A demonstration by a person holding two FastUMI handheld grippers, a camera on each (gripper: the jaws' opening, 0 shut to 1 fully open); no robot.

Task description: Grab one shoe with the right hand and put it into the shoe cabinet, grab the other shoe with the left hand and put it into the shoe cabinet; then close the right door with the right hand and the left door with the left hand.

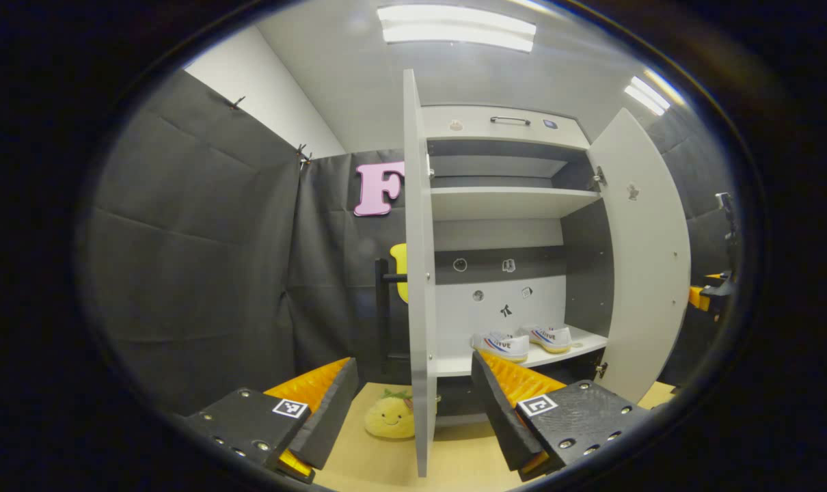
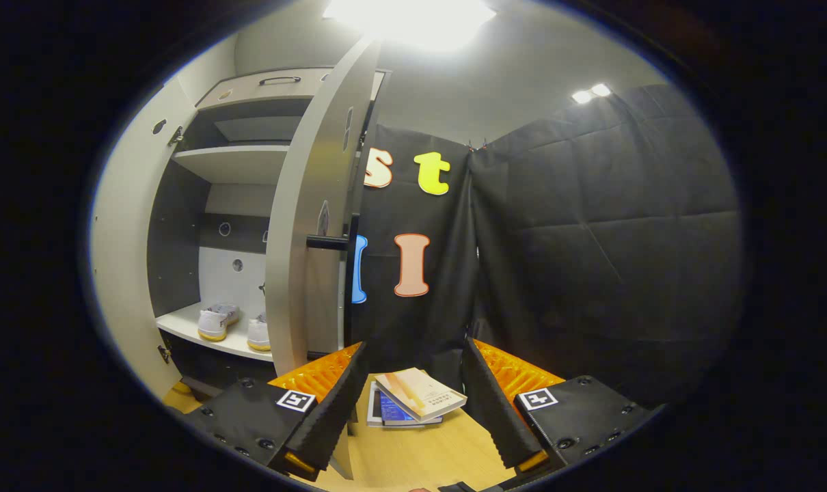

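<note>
The shoe cabinet (image 1: 506, 123) stands with both doors swung out. Two white shoes sit side by side on its lower shelf (image 1: 454, 365), one nearer (image 1: 501, 346) and one behind it (image 1: 551, 337). My left gripper (image 1: 413, 359) is open, and the edge of the left door (image 1: 420, 273) rises between its fingers without either pressing on it. The right door (image 1: 649, 260) hangs open farther off. In the right gripper view that right door (image 2: 304, 225) stands edge-on just left of my open right gripper (image 2: 413, 342). Both shoes (image 2: 215, 321) (image 2: 258, 333) show past it.
A yellow plush toy (image 1: 389, 417) lies on the wooden floor at the foot of the left door. A small stack of books (image 2: 417, 396) lies on the floor ahead of the right gripper. Black cloth walls close in on both sides.
</note>
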